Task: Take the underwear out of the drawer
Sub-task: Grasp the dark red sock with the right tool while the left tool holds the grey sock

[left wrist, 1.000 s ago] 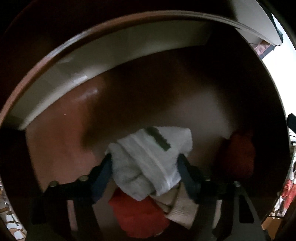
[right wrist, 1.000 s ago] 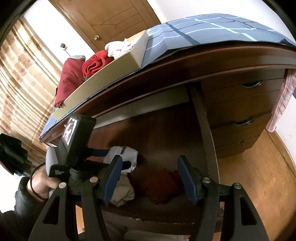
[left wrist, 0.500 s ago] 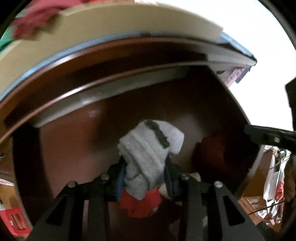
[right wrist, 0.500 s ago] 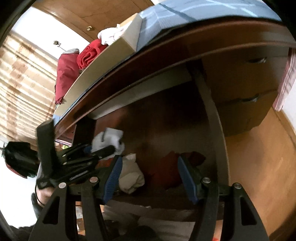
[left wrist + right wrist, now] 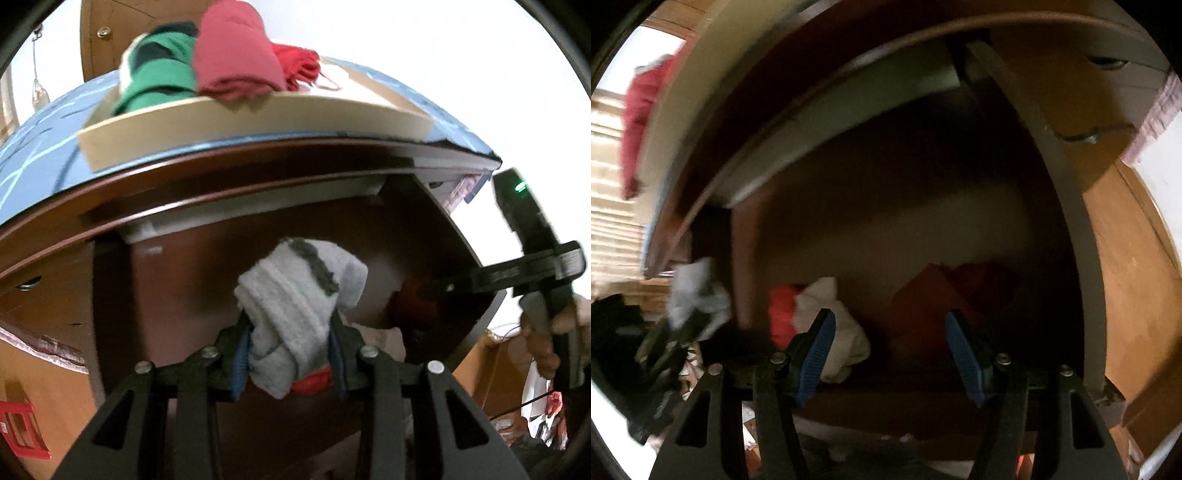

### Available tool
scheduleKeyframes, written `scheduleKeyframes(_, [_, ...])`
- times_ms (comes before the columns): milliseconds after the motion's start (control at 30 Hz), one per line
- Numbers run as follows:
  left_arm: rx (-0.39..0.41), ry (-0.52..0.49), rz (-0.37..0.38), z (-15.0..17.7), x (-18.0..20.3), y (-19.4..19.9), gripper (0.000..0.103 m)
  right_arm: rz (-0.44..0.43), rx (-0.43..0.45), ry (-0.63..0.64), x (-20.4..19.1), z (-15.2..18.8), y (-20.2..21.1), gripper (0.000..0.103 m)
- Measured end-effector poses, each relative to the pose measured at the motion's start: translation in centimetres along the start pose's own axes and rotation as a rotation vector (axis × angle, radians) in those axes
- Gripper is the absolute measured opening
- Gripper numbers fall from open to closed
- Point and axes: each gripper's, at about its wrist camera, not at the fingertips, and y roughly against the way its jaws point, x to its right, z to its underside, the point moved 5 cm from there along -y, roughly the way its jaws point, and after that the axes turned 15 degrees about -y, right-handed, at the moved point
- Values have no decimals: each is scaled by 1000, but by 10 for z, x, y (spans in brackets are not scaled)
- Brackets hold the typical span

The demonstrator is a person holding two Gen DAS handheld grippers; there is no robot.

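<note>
Drawer (image 5: 923, 229): three garments; left gripper (image 5: 288, 354) grips one

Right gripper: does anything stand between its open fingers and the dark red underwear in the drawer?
Nothing visible does. The right gripper hangs open over the drawer, and the dark red underwear lies straight ahead between its fingers. The cream cloth lies behind the left finger only.

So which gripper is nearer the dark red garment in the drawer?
Right. The right gripper hangs open just over the dark red garment; the left gripper, clamping grey underwear, is off to the side.
</note>
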Motion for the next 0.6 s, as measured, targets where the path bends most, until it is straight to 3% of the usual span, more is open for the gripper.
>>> scheduleKeyframes(300, [36,66,-40,23,-41,31,35,131,-29,0,7,-2,-36,64])
scheduleKeyframes(367, [36,74,-42,24,-42,31,35,167,-3,66,0,-1,-38,62])
scheduleKeyframes(400, [37,75,-42,24,-42,31,35,190,11,101,-4,-1,-38,49])
scheduleKeyframes(467, [38,78,-43,24,-42,32,35,212,30,169,-14,-1,-40,48])
scheduleKeyframes(600, [39,80,-49,24,-41,33,35,166,70,307,-40,3,-39,44])
